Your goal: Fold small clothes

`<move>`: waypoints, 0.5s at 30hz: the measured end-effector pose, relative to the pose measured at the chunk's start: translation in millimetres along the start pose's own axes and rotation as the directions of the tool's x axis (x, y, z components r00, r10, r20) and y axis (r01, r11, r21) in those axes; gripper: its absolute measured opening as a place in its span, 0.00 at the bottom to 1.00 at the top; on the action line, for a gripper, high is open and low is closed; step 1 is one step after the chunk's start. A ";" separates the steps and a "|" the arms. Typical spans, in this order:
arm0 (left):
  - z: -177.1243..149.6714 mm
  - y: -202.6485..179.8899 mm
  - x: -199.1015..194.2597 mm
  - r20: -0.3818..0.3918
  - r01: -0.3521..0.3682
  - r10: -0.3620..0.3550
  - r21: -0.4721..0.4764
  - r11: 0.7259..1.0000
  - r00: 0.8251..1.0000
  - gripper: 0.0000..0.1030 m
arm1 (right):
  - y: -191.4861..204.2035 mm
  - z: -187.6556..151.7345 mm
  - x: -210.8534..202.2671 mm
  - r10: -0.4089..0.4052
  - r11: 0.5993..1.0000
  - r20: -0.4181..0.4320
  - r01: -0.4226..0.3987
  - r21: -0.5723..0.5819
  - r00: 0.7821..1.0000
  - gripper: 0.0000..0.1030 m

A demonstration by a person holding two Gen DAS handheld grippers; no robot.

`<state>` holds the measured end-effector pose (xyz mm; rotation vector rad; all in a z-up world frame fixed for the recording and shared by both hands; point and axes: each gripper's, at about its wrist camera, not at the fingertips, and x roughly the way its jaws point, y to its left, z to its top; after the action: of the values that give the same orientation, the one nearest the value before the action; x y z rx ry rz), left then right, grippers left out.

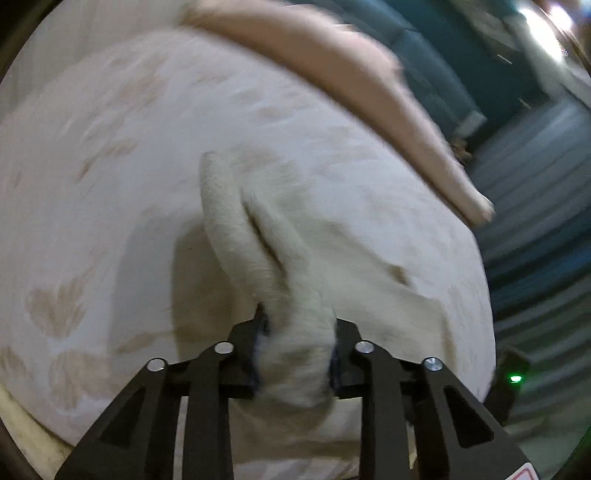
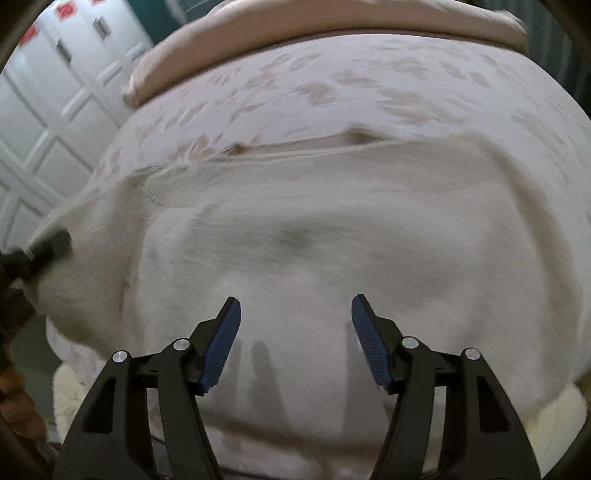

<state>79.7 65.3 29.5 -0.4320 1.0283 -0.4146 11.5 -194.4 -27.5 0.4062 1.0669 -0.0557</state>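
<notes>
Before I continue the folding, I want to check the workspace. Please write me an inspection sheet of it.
Surface: bed with a pale patterned cover; a pink pillow lies along its far edge.
Job's things: cream knit garment, spread on the cover, one part lifted.
Clutter: nothing seen.
Grippers: left tongs shut on a bunched fold of the garment; right tongs open above the garment, nothing between the pads.
Cables: nothing seen.
Surroundings: white panelled doors and a teal wall; both views are blurred.
</notes>
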 end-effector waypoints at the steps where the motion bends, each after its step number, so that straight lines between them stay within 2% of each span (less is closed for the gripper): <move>1: -0.1 -21.6 -3.3 0.002 0.031 -0.031 0.053 0.998 1.000 0.14 | -10.4 -2.3 -6.4 0.001 1.000 0.006 -0.001 0.025 1.000 0.59; 2: -1.2 -40.4 -5.6 0.000 0.062 -0.063 0.097 0.993 0.998 0.02 | -27.5 -6.3 -16.8 0.005 0.998 0.015 -0.006 0.063 1.000 0.59; 3: -5.1 -69.8 -6.1 -0.021 0.144 -0.143 0.158 0.977 0.990 0.00 | -41.6 -10.5 -25.9 0.000 0.996 0.026 -0.003 0.089 1.000 0.59; 4: -9.4 -89.7 -5.0 -0.044 0.190 -0.185 0.195 0.962 0.982 0.00 | -56.0 -14.8 -35.3 -0.019 0.994 0.037 0.015 0.112 0.999 0.59; 5: -19.6 -121.0 1.1 -0.084 0.233 -0.219 0.253 0.939 0.972 0.00 | -65.8 -18.9 -41.9 -0.034 0.991 0.045 0.028 0.128 0.998 0.59; 7: -39.4 -156.2 17.8 -0.157 0.278 -0.239 0.324 0.904 0.958 0.00 | -88.9 -27.0 -52.9 -0.063 0.983 0.049 0.053 0.173 0.997 0.59; 9: -64.0 -180.8 43.2 -0.217 0.271 -0.201 0.369 0.889 0.955 0.00 | -104.9 -32.1 -59.5 -0.083 0.976 0.055 0.070 0.205 0.995 0.59; 11: -76.1 -184.0 54.0 -0.235 0.244 -0.164 0.369 0.897 0.958 0.00 | -116.7 -38.6 -65.3 -0.110 0.971 0.061 0.095 0.219 0.992 0.59; 12: -81.5 -180.1 58.2 -0.226 0.196 -0.118 0.363 0.911 0.967 0.02 | -119.3 -39.7 -66.1 -0.115 0.970 0.064 0.099 0.220 0.991 0.59; 13: -84.9 -173.9 57.8 -0.220 0.169 -0.093 0.356 0.919 0.971 0.09 | -121.1 -42.0 -67.3 -0.119 0.970 0.067 0.102 0.219 0.991 0.59; 14: -84.3 -161.6 58.4 -0.211 0.113 -0.041 0.339 0.934 0.977 0.24 | -121.2 -43.9 -67.0 -0.120 0.972 0.069 0.103 0.212 0.990 0.59; 15: -83.3 -151.5 57.8 -0.194 0.068 -0.004 0.322 0.944 0.981 0.33 | -120.0 -45.2 -65.2 -0.122 0.974 0.067 0.106 0.202 0.990 0.60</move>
<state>13.4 -104.5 30.2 -0.1125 1.1140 -0.6586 -86.8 -299.3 -25.9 0.5177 1.0087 -0.2802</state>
